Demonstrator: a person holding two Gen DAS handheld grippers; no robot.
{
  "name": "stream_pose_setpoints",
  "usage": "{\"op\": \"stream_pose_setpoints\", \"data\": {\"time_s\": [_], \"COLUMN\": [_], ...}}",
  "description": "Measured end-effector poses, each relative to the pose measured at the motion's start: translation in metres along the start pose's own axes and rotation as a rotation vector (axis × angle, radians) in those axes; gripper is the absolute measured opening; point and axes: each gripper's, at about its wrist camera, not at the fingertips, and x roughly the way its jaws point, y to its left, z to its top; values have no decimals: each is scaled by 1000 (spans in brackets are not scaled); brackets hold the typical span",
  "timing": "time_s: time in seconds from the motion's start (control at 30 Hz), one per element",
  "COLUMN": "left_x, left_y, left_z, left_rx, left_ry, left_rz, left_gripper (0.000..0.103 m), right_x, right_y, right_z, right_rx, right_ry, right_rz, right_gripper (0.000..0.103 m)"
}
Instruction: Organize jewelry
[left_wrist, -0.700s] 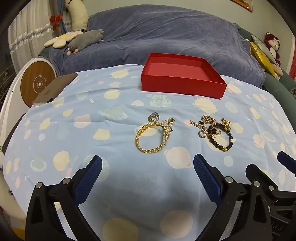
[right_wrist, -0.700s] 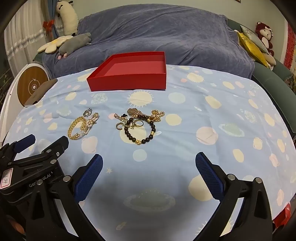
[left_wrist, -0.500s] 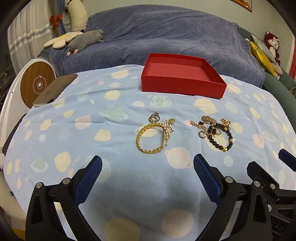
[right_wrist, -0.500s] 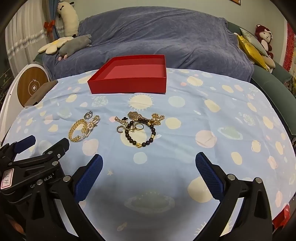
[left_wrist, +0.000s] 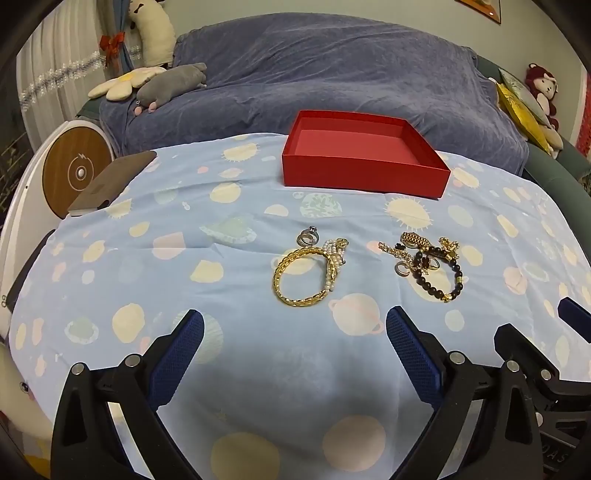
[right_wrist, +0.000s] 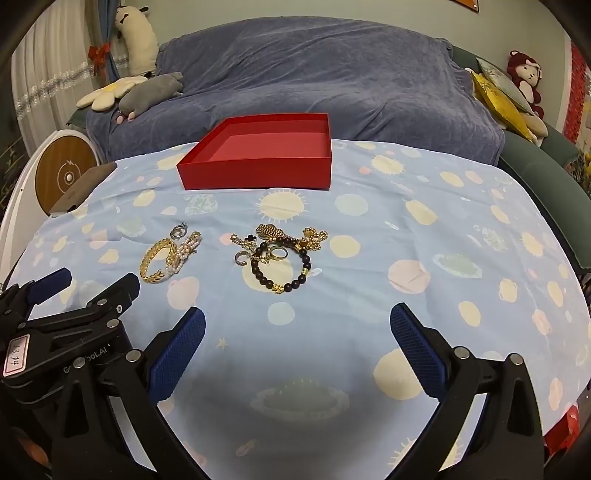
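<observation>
Clearly both the left gripper (left_wrist: 294, 343) and right gripper (right_wrist: 297, 341) gape empty; the gold bracelet (left_wrist: 301, 275) lies mid-tablecloth (left_wrist: 147, 280), before the red box (left_wrist: 364, 155); light, slippery, probably best pinched across its rim.

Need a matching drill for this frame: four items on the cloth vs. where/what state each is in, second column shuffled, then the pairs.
Items:
1. red box
2. gold chain bracelet
3. dark bead bracelet
4. left tongs

Descriptions:
A. open, holding nothing, above the cloth's near part
B. far end of the cloth, nothing inside
C. in the right-hand jewelry pile, among gold pieces and rings
D. in the left-hand pile, beside a pearl strand

Pairs: 1-B, 2-D, 3-C, 4-A
</observation>
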Motion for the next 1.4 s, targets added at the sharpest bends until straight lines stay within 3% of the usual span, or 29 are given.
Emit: {"op": "stream_pose_setpoints", "data": {"time_s": [0.57,0.8,1.4], "left_x": [-6,-2,-4], "left_y": [-1,-2,-2], "left_z": [-3,-2,-4], "left_rx": [-1,4,4], "left_ry": [-44,-5,-23], "left_rz": [17,21,20], "left_gripper": [96,96,96], "right_x": [-4,-5,-5], "right_y": [-1,1,0], "right_z": [-1,-1,-1], "right_rx": [3,2,7], "right_ry": [-3,1,1], "right_rz": [-3,-4,-1], "right_gripper": [98,98,98]}}
